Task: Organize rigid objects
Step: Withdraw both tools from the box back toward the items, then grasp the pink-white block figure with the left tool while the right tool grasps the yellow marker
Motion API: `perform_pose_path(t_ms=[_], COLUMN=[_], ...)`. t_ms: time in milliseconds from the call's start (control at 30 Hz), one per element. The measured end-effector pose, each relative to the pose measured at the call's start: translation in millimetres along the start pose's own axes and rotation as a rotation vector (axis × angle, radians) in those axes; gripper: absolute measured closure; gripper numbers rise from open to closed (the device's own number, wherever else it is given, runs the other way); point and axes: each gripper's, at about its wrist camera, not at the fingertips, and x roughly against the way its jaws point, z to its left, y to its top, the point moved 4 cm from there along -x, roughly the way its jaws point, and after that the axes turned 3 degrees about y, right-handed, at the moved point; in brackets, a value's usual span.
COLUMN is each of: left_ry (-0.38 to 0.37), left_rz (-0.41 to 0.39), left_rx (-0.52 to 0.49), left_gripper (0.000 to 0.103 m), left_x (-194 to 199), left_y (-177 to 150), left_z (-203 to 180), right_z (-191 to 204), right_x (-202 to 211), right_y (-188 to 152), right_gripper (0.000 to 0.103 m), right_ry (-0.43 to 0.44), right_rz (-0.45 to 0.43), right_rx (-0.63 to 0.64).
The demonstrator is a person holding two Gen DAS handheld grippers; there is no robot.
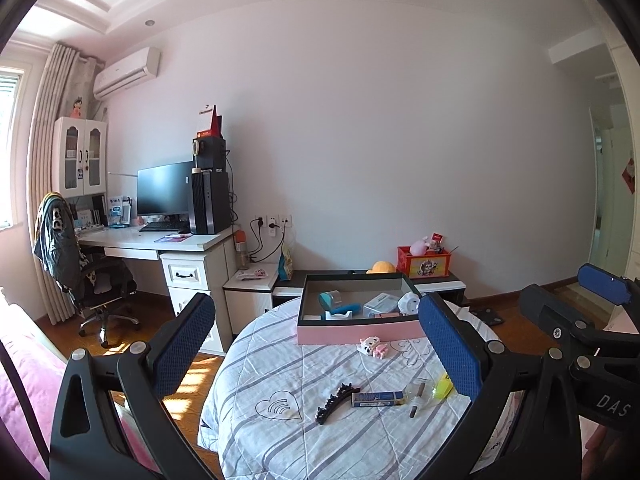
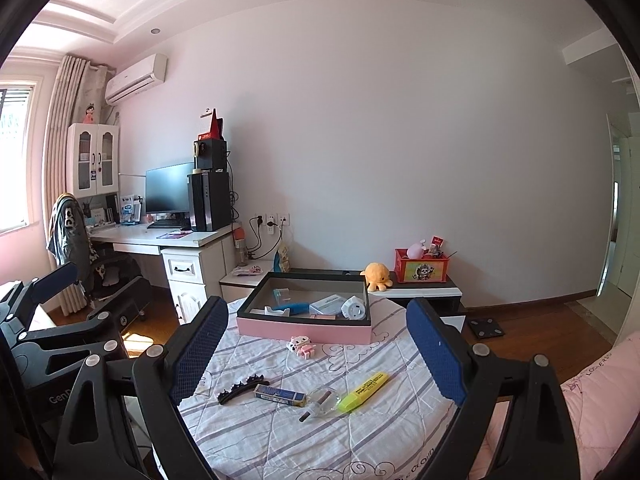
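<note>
Two splayed tools (image 1: 316, 344) (image 2: 316, 348), blue dimpled pads (image 2: 198, 354).

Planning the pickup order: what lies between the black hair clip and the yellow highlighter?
A blue rectangular eraser box, then a clear small bottle, in a row on the striped quilt; clearest in the right wrist view.

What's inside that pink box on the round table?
The pink box holds a blue-and-white tape dispenser, a pale flat packet and a round white gadget. A clear item sits at the back. The near wall hides whatever lies low along the front.
</note>
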Motion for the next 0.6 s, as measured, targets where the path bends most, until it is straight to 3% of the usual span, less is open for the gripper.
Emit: perform_pose_path(t_ms=[400,600], left_ry=[-0.029,-0.098], left_rz=[0.095,0.235], left_rx=[-0.035,-0.045], left_gripper=[0.0,0.0], left_x=[-43,-83], left_y=[-28,-61], left_z=[-17,-28], right_z=[-16,-33], right_x=[-34,-65], right_y=[-25,-53], right_gripper=[0.011,0.011], right_ry=[-0.015,-0.029], right_rz=[0.086,0.173], right_rx=[-0.031,-0.056])
